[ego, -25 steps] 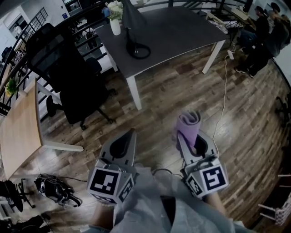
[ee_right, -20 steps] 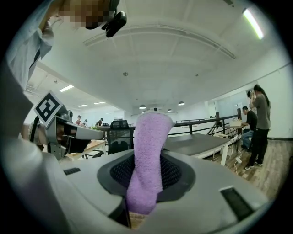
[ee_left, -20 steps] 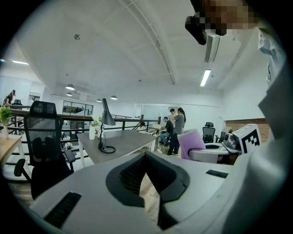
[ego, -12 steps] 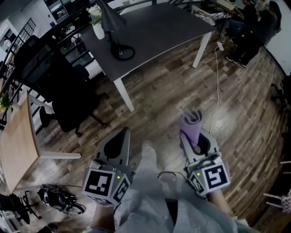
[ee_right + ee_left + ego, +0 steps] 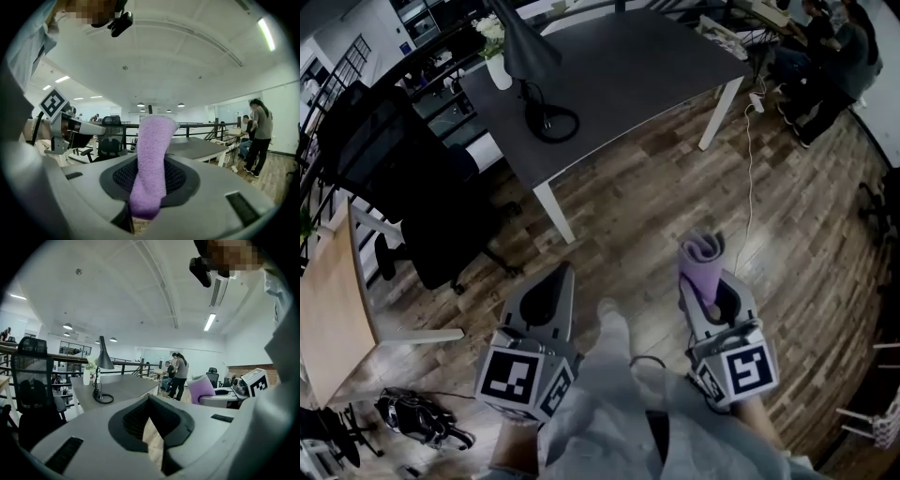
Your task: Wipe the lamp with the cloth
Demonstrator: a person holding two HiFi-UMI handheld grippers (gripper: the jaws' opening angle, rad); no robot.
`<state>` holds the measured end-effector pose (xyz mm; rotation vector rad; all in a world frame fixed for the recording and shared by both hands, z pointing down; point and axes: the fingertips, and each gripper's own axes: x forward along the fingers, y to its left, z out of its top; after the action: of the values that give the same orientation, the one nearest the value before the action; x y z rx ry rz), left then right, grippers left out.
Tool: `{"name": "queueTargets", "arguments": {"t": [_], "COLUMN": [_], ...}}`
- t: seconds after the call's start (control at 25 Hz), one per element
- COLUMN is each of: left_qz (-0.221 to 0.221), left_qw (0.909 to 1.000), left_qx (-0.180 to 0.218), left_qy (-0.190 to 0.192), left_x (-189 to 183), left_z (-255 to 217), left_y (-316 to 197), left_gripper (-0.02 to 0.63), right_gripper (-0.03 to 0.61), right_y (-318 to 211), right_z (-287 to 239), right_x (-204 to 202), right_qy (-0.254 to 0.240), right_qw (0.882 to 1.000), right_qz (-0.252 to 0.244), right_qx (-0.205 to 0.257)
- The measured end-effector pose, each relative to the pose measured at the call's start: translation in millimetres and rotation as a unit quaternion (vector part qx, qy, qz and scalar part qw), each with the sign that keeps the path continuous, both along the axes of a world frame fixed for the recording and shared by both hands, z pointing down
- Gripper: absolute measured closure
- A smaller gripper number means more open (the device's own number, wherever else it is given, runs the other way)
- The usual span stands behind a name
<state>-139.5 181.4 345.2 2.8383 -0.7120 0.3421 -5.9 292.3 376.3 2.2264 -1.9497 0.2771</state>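
A black desk lamp (image 5: 525,52) with a cone shade and a round ring base stands on the grey table (image 5: 647,66) at the top of the head view; in the left gripper view the lamp (image 5: 102,369) shows far off. My right gripper (image 5: 703,272) is shut on a rolled purple cloth (image 5: 700,262), which sticks up between its jaws; the cloth (image 5: 151,164) fills the middle of the right gripper view. My left gripper (image 5: 547,291) is shut with nothing in it. Both grippers hang over the wooden floor, well short of the table.
A white vase with flowers (image 5: 495,56) stands beside the lamp. A black office chair (image 5: 403,178) sits left of the table, a light wooden desk (image 5: 328,319) at far left. People (image 5: 825,56) sit at top right. A cable (image 5: 750,206) runs across the floor.
The view has shifted forward and the table and lamp have come nearer in the frame. Both grippers keep their pose, and the cloth stays in the right one.
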Motion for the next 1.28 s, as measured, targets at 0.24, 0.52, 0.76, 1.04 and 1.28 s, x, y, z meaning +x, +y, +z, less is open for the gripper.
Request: {"name": "queueTargets", "arguments": {"t": [0.24,0.52,0.76,1.04,1.28], "left_qz": [0.005,0.001,-0.019,-0.038,-0.057], "left_qw": [1.0,1.0,0.9998,0.9992,0.9983], "left_qx": [-0.004,-0.001,0.005,0.001,0.0], "left_qy": [-0.003,0.003,0.006,0.007,0.009], "left_x": [30,55,60,55,55], "left_z": [-2,-7,-7,-4,-4], "left_y": [-54,-115,-156,-182,-194], "left_gripper": [0.612,0.612,0.612,0.612,0.612], "right_gripper": [0.46,0.46,0.46,0.46,0.46], "right_y": [-64,-133,-180,-213,-230], "right_z": [-8,-21,-27,-27,-27], "right_x": [19,39,50,48,56], "right_qy": [-0.005,-0.001,0.006,-0.002,-0.009], "right_qw": [1.0,1.0,0.999,0.998,0.997], "right_qz": [-0.011,-0.025,-0.042,-0.06,-0.071], "right_qx": [0.001,0.009,0.022,0.026,0.028]}}
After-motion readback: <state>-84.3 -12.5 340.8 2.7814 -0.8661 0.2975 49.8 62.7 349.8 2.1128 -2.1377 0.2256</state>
